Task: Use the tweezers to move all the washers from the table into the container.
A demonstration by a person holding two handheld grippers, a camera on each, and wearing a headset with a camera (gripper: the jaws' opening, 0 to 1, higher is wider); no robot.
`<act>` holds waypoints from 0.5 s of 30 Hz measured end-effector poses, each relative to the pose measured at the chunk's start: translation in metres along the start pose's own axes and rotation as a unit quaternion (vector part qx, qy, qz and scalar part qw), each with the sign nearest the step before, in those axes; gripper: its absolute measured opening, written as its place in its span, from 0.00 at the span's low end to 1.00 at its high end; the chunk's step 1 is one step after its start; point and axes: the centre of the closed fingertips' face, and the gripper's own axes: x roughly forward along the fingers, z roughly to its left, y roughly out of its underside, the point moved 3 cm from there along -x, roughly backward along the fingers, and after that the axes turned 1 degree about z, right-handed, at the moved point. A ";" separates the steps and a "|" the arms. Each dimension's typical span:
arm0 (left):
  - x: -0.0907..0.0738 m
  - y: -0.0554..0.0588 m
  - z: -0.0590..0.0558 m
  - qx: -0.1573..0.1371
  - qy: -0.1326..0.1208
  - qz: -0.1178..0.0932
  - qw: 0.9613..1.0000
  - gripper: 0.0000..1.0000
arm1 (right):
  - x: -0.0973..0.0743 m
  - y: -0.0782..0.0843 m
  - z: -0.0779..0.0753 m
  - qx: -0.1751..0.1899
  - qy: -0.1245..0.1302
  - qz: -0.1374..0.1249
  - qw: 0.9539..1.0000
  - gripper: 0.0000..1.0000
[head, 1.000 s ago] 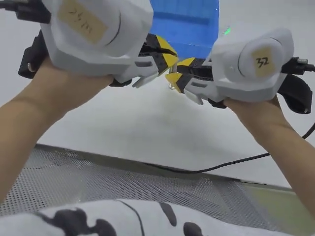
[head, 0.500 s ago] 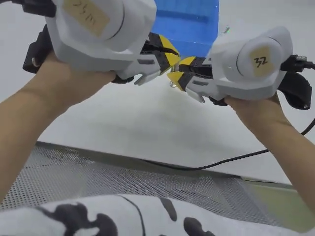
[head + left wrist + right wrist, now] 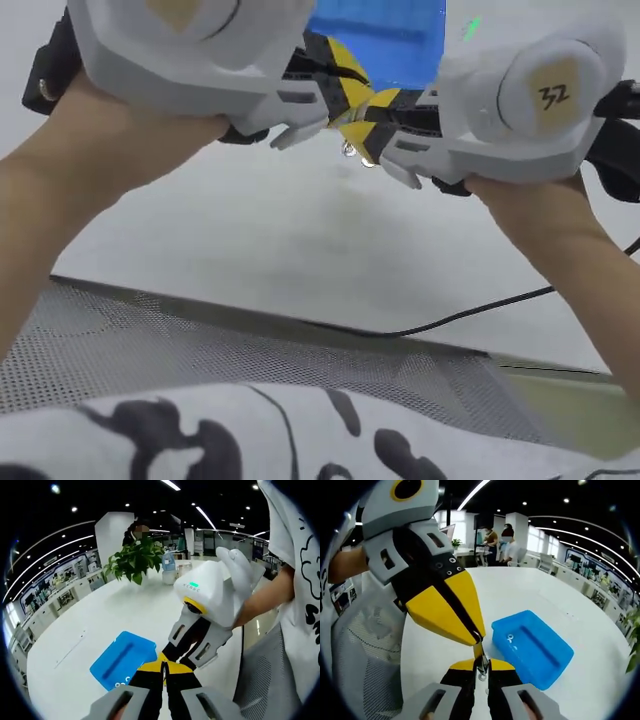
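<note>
Since a second ago: paired tips shifted from over bare bench (image 3: 260,240) up to container's (image 3: 385,40) near edge; grips unchanged.

Left gripper (image 3: 360,95): jaws shut, pinching tweezers (image 3: 481,662) at one end. Right gripper (image 3: 355,125): jaws all but shut around same tweezers.

Small shiny bit (image 3: 349,150) hangs under tips in head view; washer or tweezer point, cannot tell.

Some washers (image 3: 510,639) already lie in container, toward bench's far edge.

Judgement: carry nearly done, release over container next.
</note>
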 end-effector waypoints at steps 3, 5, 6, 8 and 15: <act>-0.004 -0.007 0.004 0.001 -0.006 -0.009 1.000 0.00 | -0.002 -0.009 -0.003 -0.005 0.005 -0.009 1.000 0.04; -0.007 -0.011 0.007 0.006 -0.011 -0.013 1.000 0.00 | -0.003 -0.013 -0.005 -0.008 0.008 -0.013 1.000 0.04; -0.009 -0.014 0.009 0.010 -0.014 -0.016 1.000 0.00 | -0.004 -0.015 -0.006 -0.009 0.009 -0.015 1.000 0.04; -0.012 -0.019 0.013 0.017 -0.020 -0.020 0.999 0.00 | -0.005 -0.023 -0.010 -0.016 0.015 -0.022 1.000 0.04; -0.011 -0.034 0.031 0.029 -0.043 -0.037 0.998 0.00 | -0.003 -0.034 -0.041 -0.024 0.048 -0.043 0.998 0.04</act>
